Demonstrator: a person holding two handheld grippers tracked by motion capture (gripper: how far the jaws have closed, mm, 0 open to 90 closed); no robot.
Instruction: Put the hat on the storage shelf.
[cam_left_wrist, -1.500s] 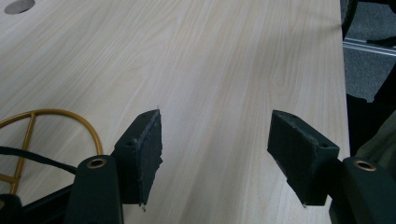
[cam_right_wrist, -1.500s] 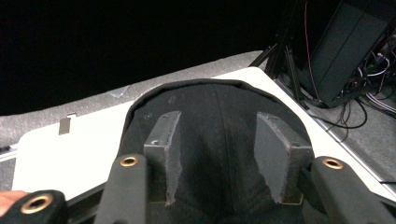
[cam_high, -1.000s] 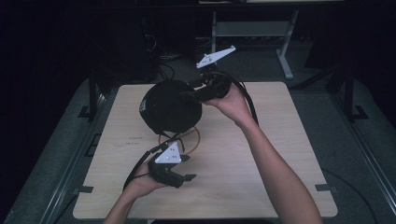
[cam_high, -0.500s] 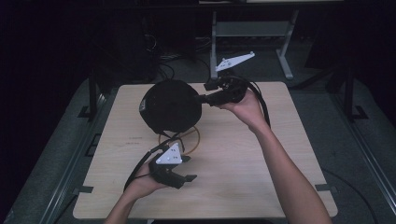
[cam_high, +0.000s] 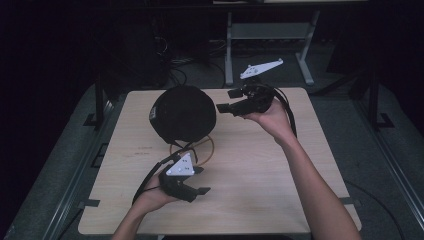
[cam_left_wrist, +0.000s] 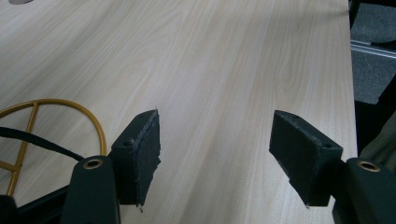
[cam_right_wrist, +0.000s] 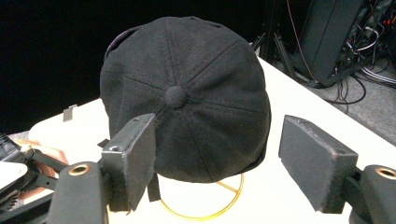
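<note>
A black cap (cam_high: 184, 114) (cam_right_wrist: 187, 98) sits on a gold wire stand (cam_high: 204, 149) (cam_right_wrist: 210, 212) at the table's middle left. My right gripper (cam_high: 225, 100) (cam_right_wrist: 217, 158) is held just right of the cap, pointing at it. Its jaws have just been opening and stand open with nothing between them; the cap lies beyond the pads. My left gripper (cam_high: 202, 180) (cam_left_wrist: 215, 154) rests near the front edge, open over bare wood, with the stand's gold ring (cam_left_wrist: 56, 105) to its left.
The light wooden table (cam_high: 260, 175) ends close behind the cap. Past it stand a metal frame (cam_high: 230, 55) and dark equipment with cables (cam_right_wrist: 336, 42). A dark floor with rails surrounds the table. The left hand (cam_right_wrist: 18, 168) shows at the lower left of the right gripper view.
My right gripper has drawn back to the right, off the cap, and its jaws have spread wider. The cap stays on its stand. The left gripper has not moved.
</note>
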